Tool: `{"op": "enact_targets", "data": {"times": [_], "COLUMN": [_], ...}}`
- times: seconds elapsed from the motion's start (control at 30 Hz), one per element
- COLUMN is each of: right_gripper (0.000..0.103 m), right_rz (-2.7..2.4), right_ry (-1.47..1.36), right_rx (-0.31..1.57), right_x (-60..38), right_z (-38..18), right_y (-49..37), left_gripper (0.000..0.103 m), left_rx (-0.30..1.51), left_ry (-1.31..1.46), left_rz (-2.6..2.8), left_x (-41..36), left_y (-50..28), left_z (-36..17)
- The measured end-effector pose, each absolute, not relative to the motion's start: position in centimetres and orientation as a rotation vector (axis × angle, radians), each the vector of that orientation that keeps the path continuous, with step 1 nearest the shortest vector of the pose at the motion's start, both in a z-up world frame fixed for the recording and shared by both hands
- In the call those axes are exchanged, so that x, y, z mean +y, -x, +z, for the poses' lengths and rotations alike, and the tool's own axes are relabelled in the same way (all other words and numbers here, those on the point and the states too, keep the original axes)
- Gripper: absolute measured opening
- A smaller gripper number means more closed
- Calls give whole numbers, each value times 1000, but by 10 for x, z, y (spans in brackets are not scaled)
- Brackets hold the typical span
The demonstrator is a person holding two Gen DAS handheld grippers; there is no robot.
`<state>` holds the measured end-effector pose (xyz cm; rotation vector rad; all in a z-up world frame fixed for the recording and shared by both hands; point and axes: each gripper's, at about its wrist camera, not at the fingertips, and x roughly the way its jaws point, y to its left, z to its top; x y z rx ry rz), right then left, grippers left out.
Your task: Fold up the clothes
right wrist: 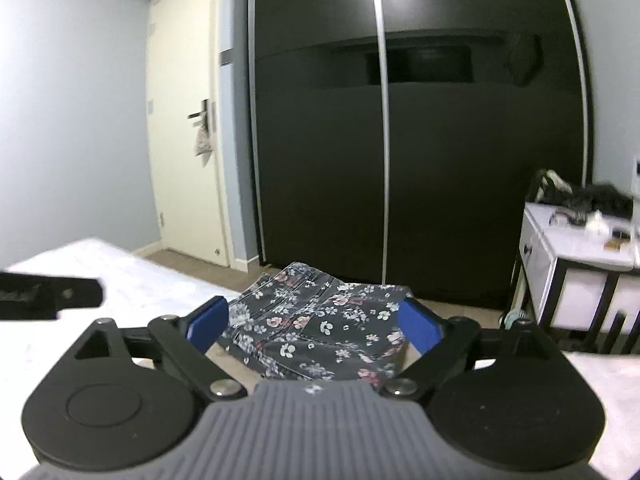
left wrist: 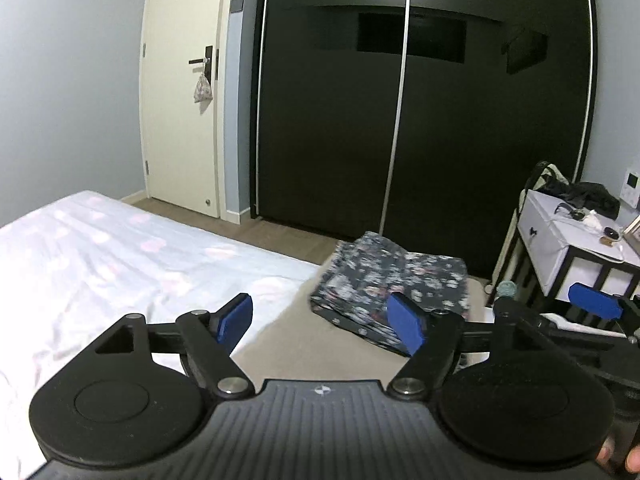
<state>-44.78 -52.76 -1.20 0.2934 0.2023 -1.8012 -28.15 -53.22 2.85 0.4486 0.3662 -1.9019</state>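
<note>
The floral dark garment [right wrist: 320, 328] lies folded into a compact, roughly rectangular stack, several layers deep, on a beige surface at the foot end of the bed; whether that surface is a bench or part of the bed cannot be told. The stack sits near the corner closest to the wardrobe. Judged from its tidy edges, this item's folding looks complete. The left gripper [left wrist: 326, 326] stands wide with nothing between its blue pads [left wrist: 236, 316], raised above and to the near side of the stack. The right gripper [right wrist: 316, 326] is also spread wide and empty, directly above the stack, pads clear of the cloth. No further unfolded clothes show in either view, so what remains is uncertain; possibly only fetching a next item. The white bedsheet [left wrist: 100, 248] with faint pink marks is bare. Surroundings: a black sliding wardrobe [left wrist: 400, 120] behind, a cream door [left wrist: 180, 100] with a small cloth pouch [left wrist: 202, 90] on its handle, and a white side table [left wrist: 560, 240] cluttered with dark items to the right. Nothing obstructs the stack; the side table stands near its right edge.
</note>
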Motion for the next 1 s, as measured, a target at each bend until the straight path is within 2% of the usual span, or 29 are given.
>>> {"op": "enact_targets", "data": {"times": [0.2,0.33,1.0], "right_gripper": [93,93,94], "right_rz": [-1795,-1802,-1757], "right_ry": [-347,-362,-396], "right_rx": [221,223,189], "right_x": [-488,-466,-422], "right_z": [8,16,20], "right_y": [461,467,478], "left_gripper": [74,81,81], "left_rx": [301,321,353], "left_ry": [-484,-498,-547], "left_rz": [-1882,-1850,-1805], "left_x": [-501,-480,-441], "left_y": [295,292,320], "left_z": [36,36,23]}}
